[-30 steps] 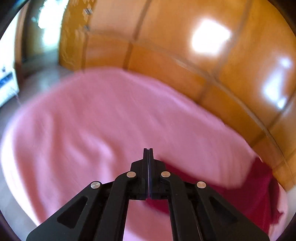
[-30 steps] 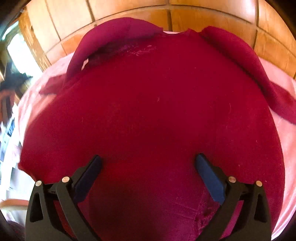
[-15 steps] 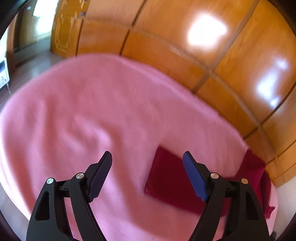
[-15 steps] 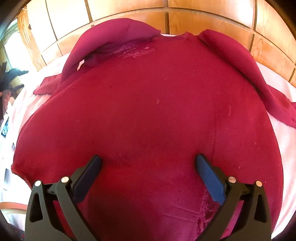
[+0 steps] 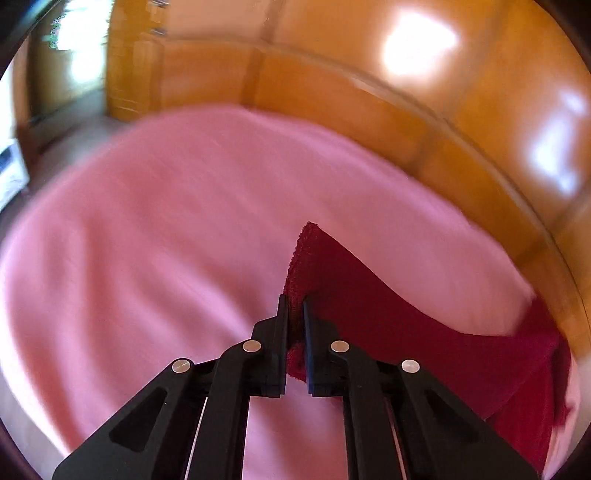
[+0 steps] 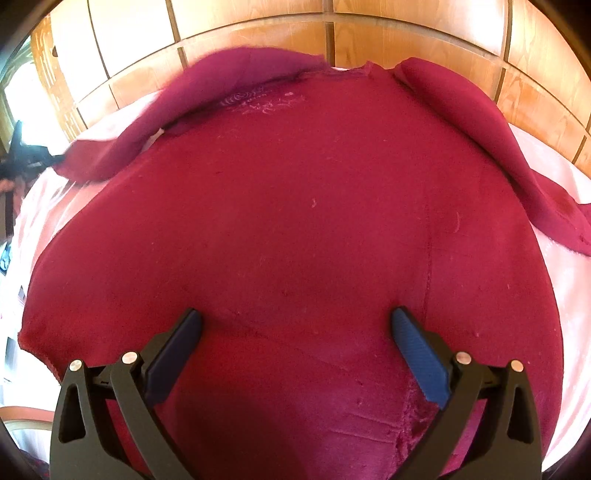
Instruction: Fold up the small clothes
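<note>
A dark red long-sleeved top [image 6: 295,229] lies spread on a pink sheet [image 6: 561,295], neck end far from me, with pale embroidery near the collar. My right gripper [image 6: 295,332] is open just above the top's lower body, holding nothing. My left gripper [image 5: 294,306] is shut on the cuff of the top's sleeve [image 5: 388,314], which stretches taut to the right over the pink sheet [image 5: 166,240]. In the right wrist view that sleeve [image 6: 122,147] runs off to the left and the other sleeve [image 6: 491,140] lies along the right side.
A glossy wooden panelled headboard [image 6: 332,33] runs behind the bed, also in the left wrist view [image 5: 406,92]. A doorway and floor [image 5: 62,92] show at far left. The sheet's edge falls away at the left of the right wrist view.
My left gripper opened half a second ago above the sleeve end, then closed on the cuff and lifted it. The right gripper has stayed open over the top.
</note>
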The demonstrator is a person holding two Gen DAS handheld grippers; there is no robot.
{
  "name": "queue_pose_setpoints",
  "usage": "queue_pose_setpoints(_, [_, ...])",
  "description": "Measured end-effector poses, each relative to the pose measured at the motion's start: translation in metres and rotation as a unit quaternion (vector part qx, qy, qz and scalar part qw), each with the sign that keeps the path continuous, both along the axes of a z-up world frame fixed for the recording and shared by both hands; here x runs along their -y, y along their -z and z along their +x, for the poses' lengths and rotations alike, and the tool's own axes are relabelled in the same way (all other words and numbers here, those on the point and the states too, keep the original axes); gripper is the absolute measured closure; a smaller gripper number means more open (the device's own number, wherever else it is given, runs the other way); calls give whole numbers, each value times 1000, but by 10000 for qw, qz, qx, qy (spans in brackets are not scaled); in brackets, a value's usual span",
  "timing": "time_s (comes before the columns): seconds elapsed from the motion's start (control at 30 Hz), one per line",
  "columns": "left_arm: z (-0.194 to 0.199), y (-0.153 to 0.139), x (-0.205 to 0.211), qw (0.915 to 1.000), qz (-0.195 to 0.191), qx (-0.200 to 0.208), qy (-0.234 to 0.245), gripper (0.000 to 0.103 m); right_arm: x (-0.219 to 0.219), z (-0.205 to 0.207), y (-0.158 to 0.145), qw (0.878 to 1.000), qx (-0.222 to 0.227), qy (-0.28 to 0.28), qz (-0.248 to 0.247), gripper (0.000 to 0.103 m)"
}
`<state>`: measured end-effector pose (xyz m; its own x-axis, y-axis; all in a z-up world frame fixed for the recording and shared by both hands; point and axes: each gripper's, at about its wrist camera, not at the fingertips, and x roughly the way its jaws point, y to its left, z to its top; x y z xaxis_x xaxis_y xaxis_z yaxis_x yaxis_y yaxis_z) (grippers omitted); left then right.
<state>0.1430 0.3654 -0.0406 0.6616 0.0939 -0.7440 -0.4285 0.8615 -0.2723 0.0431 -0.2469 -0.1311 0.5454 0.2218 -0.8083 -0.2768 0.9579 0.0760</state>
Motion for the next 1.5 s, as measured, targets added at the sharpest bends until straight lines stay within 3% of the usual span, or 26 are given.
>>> queue_pose_setpoints(0.1, [8, -24, -30, 9985, 290, 106, -456, 97, 1, 1, 0, 10000, 20, -1, 7, 2])
queue_pose_setpoints(0.23, [28, -47, -41, 9959, 558, 218, -684, 97, 0, 1, 0, 10000, 57, 49, 4, 2])
queue_pose_setpoints(0.37, [50, -37, -33, 9928, 724, -262, -918, 95, 2, 1, 0, 9999, 81, 55, 24, 2])
queue_pose_setpoints(0.4, [48, -35, -35, 9931, 546, -286, -997, 88, 2, 0, 0, 9999, 83, 50, 31, 2])
queue_pose_setpoints(0.47, [37, -34, -27, 9907, 511, -284, -1231, 33, 3, 0, -1, 10000, 79, 35, 45, 2])
queue_pose_setpoints(0.5, [28, -37, -19, 9901, 541, -127, -1292, 30, 3, -1, -1, 9999, 83, 31, 60, 2])
queue_pose_setpoints(0.53, [18, -36, -6, 9927, 458, 79, -1109, 30, 4, -1, -2, 9999, 92, 25, 71, 2])
queue_pose_setpoints(0.6, [3, -31, 28, 9994, 73, 105, -336, 30, 4, -2, -3, 9999, 89, -10, 81, 2])
queue_pose_setpoints(0.7, [-20, -21, 81, 9958, -426, 176, 785, 30, 10, -1, -9, 9997, -21, -111, 231, 2])
queue_pose_setpoints(0.8, [-56, -4, 144, 9762, -920, 64, 1961, 30, 33, -3, -22, 9991, 66, 181, 375, 2])
queue_pose_setpoints(0.83, [-71, 3, 165, 9651, -1177, 27, 2339, 30, 43, -4, -27, 9986, 130, 361, 356, 2])
queue_pose_setpoints(0.93, [-111, 22, 216, 9416, -1394, -233, 3056, 30, 88, -16, -39, 9934, 343, 1054, 308, 3])
queue_pose_setpoints(1.03, [-135, 39, 242, 9305, -1506, -474, 3306, 33, 132, -33, -39, 9855, 340, 1648, 198, 12])
queue_pose_setpoints(1.1, [-145, 48, 253, 9247, -1576, -612, 3411, 49, 153, -45, -31, 9830, 97, 1819, 243, 35])
queue_pose_setpoints(1.17, [-152, 54, 264, 9202, -1613, -681, 3501, 82, 160, -56, -20, 9829, -102, 1825, 210, 46])
queue_pose_setpoints(1.23, [-148, 55, 272, 9201, -1476, -704, 3559, 89, 159, -64, -17, 9850, -93, 1714, 201, 67])
queue_pose_setpoints(1.27, [-150, 55, 275, 9211, -1444, -699, 3546, 91, 155, -68, -17, 9866, -76, 1617, 195, 89])
queue_pose_setpoints(1.3, [-148, 54, 275, 9214, -1440, -704, 3541, 92, 153, -70, -18, 9874, -63, 1567, 205, 95])
queue_pose_setpoints(1.5, [-169, 34, 259, 9255, -1200, -528, 3553, 94, 158, -87, -45, 9907, 88, 1300, 397, 96])
